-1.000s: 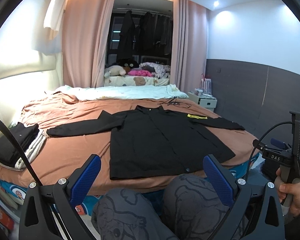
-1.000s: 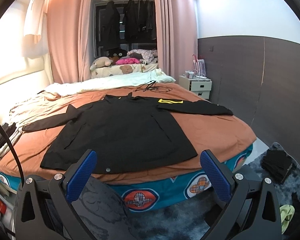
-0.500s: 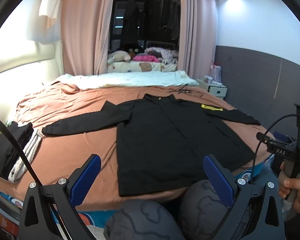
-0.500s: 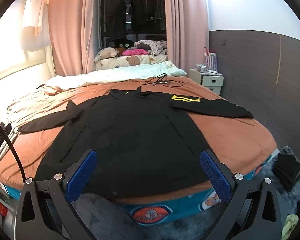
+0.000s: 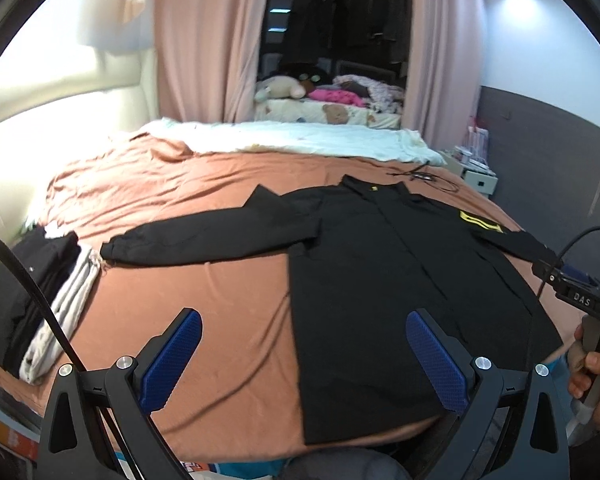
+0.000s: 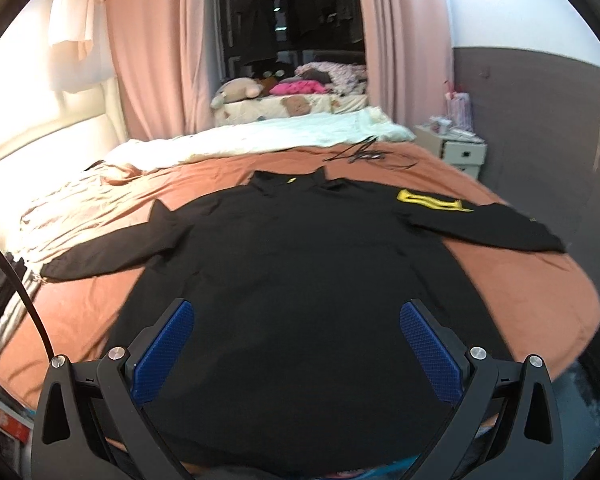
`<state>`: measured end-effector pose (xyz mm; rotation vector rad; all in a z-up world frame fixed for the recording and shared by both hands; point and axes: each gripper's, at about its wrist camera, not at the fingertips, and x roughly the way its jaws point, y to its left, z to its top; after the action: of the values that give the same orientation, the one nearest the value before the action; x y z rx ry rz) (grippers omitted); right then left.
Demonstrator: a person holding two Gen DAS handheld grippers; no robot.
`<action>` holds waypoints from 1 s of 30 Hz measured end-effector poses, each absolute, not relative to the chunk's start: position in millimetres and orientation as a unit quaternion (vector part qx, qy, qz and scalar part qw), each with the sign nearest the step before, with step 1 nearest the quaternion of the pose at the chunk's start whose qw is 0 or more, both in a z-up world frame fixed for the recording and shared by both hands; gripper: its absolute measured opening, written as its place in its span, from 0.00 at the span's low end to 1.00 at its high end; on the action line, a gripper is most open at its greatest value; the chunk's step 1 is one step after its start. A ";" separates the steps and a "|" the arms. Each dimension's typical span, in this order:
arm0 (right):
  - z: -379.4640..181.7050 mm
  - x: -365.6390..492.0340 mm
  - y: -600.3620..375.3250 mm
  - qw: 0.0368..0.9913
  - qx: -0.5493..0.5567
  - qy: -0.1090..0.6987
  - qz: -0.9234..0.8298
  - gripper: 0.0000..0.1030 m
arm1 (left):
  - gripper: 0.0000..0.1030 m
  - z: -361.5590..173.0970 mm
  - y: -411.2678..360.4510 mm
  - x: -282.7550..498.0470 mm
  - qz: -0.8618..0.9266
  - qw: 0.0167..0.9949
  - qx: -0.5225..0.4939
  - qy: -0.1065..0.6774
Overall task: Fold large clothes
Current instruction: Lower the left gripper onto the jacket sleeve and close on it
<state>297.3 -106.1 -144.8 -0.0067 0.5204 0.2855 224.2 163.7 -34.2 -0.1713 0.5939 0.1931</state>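
Left gripper [image 5: 302, 356]: one, two blue-padded fingers [image 5: 171, 360] spread wide, nothing between them; poised above the near edge of the bed [image 5: 204, 296], over bare sheet and the shirt's left hem.

Right gripper [image 6: 296, 352]: one, likewise spread and empty, poised over the lower middle of the shirt. In the left wrist view its handle is held by one hand [image 5: 596, 380] at the right margin.

Black long-sleeved shirt [image 6: 300, 264]: one, laid flat and face up on the brown sheet, collar toward the far side, hem toward the near edge, two sleeves stretched out to either side. One yellow patch [image 6: 432, 202] by the right shoulder.

Folded clothes [image 5: 40, 292]: one stack, dark over pale, at the bed's left edge, near the left cuff.

Black cable [image 6: 364, 154]: one tangle beyond the collar.

Pale blanket [image 5: 300, 142]: one, across the far side.

Nightstand [image 6: 458, 150]: one, right of the bed.
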 end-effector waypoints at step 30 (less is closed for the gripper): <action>-182.6 550.1 -21.5 0.882 0.135 0.401 0.207 0.76 | 0.72 -117.0 417.7 368.9 0.208 0.870 -0.217 0.390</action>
<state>550.1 -21.5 -182.6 0.2820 0.8344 0.4316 368.9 417.7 -117.0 -0.4537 0.8164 0.4350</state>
